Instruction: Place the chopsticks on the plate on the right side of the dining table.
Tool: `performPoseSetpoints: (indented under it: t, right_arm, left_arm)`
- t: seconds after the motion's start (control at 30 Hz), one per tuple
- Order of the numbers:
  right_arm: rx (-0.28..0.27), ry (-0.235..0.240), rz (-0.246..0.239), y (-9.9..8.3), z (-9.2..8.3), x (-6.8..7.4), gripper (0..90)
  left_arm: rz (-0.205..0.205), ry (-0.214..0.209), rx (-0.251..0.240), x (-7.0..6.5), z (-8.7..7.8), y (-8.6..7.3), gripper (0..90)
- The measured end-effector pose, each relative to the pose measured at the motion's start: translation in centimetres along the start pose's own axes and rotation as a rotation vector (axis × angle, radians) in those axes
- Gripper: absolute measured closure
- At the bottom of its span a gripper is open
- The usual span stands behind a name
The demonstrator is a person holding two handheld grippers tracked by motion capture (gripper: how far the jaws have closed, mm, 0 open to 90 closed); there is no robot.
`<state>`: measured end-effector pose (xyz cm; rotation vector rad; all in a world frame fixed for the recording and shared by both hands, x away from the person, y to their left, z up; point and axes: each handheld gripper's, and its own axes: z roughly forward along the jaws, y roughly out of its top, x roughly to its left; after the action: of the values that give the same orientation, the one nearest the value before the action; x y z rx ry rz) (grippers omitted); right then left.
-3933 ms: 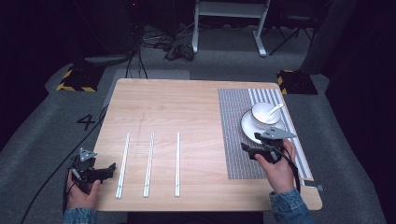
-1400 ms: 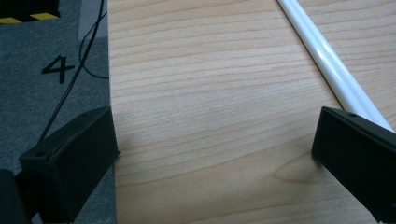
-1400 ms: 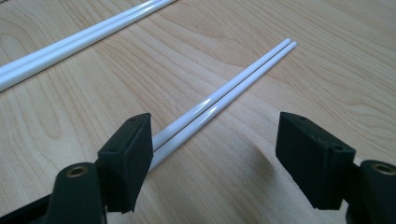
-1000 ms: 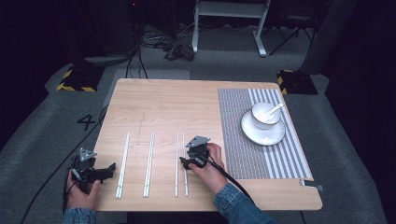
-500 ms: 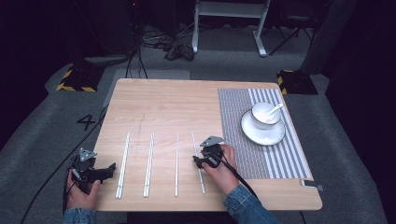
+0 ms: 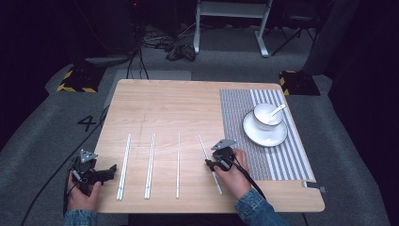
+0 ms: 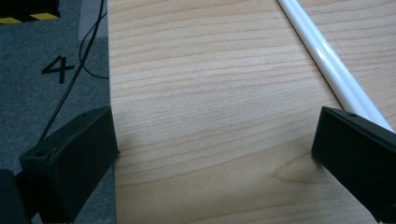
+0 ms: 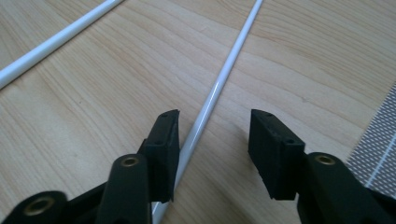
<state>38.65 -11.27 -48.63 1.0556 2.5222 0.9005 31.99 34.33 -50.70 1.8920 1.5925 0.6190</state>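
Jaws, right gripper: parted, just been closing around white chopstick, probably touching one pad; centre before pinching. Left gripper: open, idle on bench.

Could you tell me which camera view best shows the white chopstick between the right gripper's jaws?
The right gripper view: the chopstick runs between the open jaws, beside the left one. The high view shows it whole but thin, slanting under the right gripper.
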Motion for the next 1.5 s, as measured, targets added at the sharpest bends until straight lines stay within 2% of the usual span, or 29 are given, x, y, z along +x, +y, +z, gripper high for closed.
performPoseSetpoints:
  t: [0.07, 0.37, 0.5, 0.73, 0.87, 0.97, 1.23, 1.5]
  right_arm:
    - [0.017, 0.009, -0.005, 0.1, -0.2, -0.6, 61.9]
    - [0.083, 0.030, -0.026, 0.4, -0.6, -1.5, 70.3]
    - [0.111, 0.034, -0.020, 0.6, -0.7, -1.9, 71.0]
    - [0.196, 0.039, -0.032, 1.5, -0.6, -2.7, 74.6]
    - [0.235, 0.046, -0.059, 2.0, -0.5, -2.6, 78.5]
    - [0.242, 0.049, -0.070, 2.1, -0.5, -2.5, 79.1]
    - [0.252, 0.071, -0.074, 2.0, -0.6, -2.0, 80.6]
    - [0.286, 0.099, -0.082, 1.8, -1.0, -1.3, 82.0]
  left_arm:
    - [0.000, 0.000, 0.000, 0.0, 0.0, 0.0, 0.1]
    - [0.000, 0.000, 0.000, 0.0, 0.0, 0.0, 0.1]
    - [0.000, -0.001, 0.000, 0.0, 0.0, 0.0, 0.1]
    - [0.000, 0.000, 0.000, 0.0, 0.0, 0.0, 0.1]
    - [0.000, -0.001, 0.000, 0.0, 0.0, 0.0, 0.1]
    - [0.000, -0.001, 0.000, 0.0, 0.0, 0.0, 0.1]
    - [0.000, 0.000, 0.000, 0.0, 0.0, 0.0, 0.1]
    - [0.000, 0.000, 0.000, 0.0, 0.0, 0.0, 0.1]
